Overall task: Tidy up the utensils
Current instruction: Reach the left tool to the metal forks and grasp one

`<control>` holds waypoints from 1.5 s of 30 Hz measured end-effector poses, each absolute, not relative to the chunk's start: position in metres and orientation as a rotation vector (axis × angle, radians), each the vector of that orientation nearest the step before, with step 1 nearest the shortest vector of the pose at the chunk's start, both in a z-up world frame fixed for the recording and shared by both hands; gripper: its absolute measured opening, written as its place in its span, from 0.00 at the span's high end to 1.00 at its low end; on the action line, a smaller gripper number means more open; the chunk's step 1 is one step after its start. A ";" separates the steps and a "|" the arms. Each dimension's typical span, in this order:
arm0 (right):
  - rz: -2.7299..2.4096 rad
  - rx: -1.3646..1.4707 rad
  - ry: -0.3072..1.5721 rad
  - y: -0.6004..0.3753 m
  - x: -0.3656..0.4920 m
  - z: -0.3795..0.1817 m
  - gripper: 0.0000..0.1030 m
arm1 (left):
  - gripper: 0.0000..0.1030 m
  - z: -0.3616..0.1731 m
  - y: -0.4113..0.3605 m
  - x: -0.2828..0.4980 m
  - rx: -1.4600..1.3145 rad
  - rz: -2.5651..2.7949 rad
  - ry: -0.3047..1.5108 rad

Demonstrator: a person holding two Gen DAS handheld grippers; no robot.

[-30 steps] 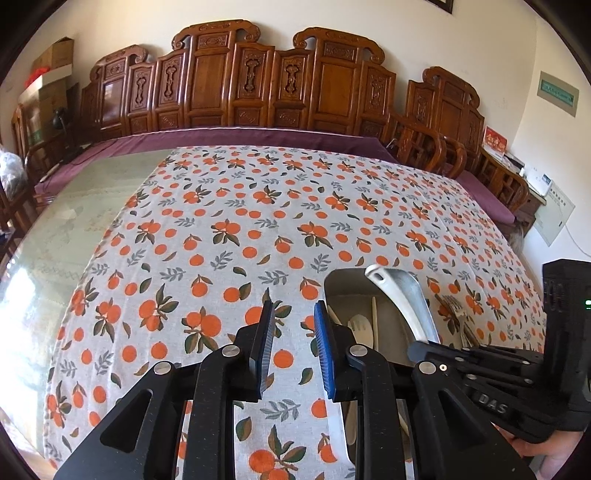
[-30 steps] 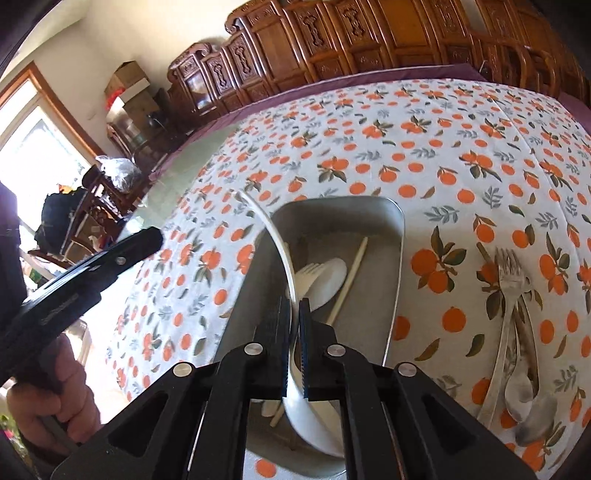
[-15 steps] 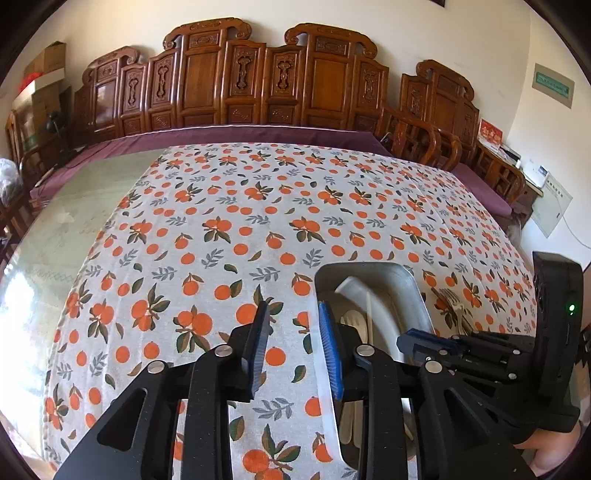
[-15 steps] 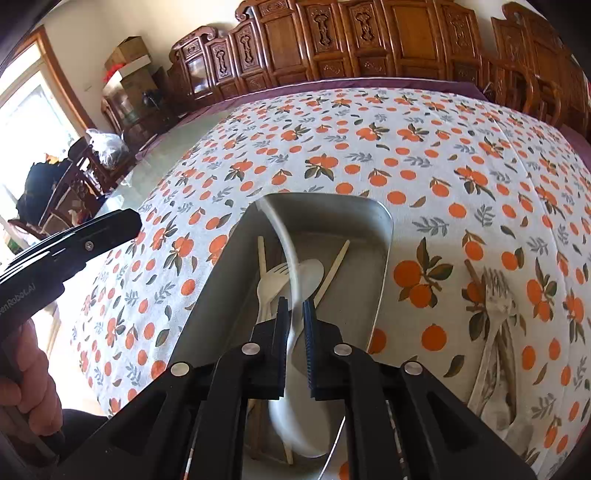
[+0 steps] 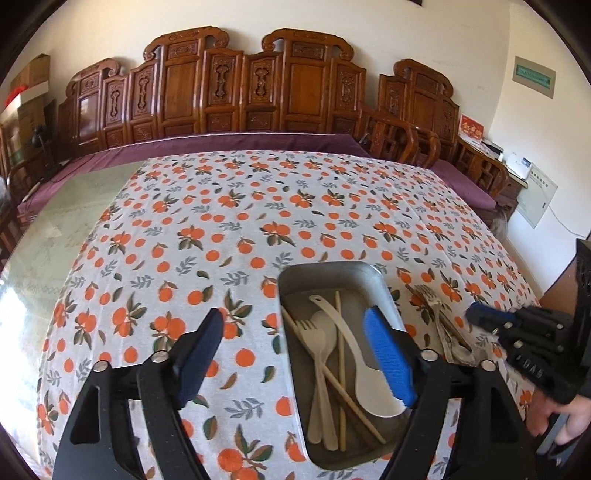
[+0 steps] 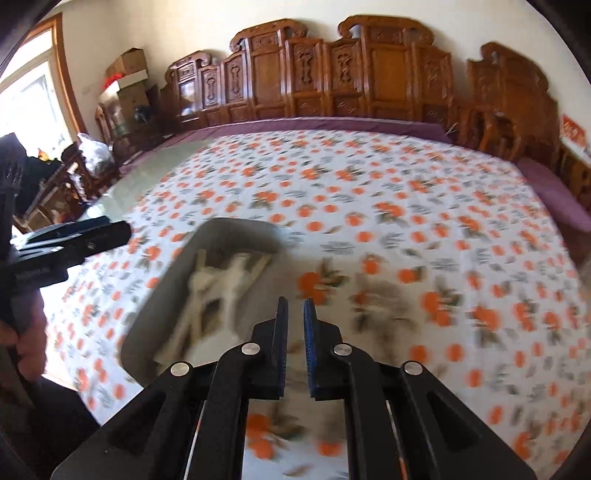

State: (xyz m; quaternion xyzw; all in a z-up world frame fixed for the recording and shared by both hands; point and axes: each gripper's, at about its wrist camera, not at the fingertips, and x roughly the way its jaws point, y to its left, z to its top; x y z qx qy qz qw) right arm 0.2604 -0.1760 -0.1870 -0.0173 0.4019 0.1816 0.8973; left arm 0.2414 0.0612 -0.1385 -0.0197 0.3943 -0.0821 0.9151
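Metal forks and spoons [image 5: 439, 317] lie on the orange-print cloth at three o'clock of the rectangular steel tray [image 5: 384, 291]; right gripper [image 6: 294, 314], fingers slightly apart and empty, may snag several at once. Left gripper [image 5: 295, 354] gapes wide, empty.

A cream wall [image 5: 332, 22] closes the far side of the room; against it stands a long carved wooden bench [image 5: 258, 85] with panelled, scrolled backrests, its seat covered by a purple cushion [image 5: 229, 144]; carved wooden armchairs [image 5: 399, 136] continue along the right, where a green sign [image 5: 535, 77] hangs on the wall and a pale panel [image 5: 537, 194] leans lower down; in front spreads a large table under an orange-patterned tablecloth [image 5: 258, 206], with bare glass tabletop [image 5: 55, 221] showing at its left edge; cardboard boxes [image 6: 127, 70] are stacked in the left corner; a wood-framed window [image 6: 33, 99] on the left wall pours in bright daylight; dark chairs [image 6: 74, 173] crowd beneath it.
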 end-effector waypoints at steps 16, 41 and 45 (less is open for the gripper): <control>0.245 -0.082 0.817 -0.253 0.261 -0.213 0.70 | 0.21 -0.141 -0.016 0.237 0.040 -0.276 0.819; 0.231 -0.024 0.880 -0.301 0.262 -0.247 0.62 | 0.49 -0.208 -0.146 0.250 0.195 -0.384 0.975; 0.243 -0.013 0.869 -0.300 0.265 -0.245 0.62 | 0.60 -0.215 -0.154 0.261 0.208 -0.366 1.001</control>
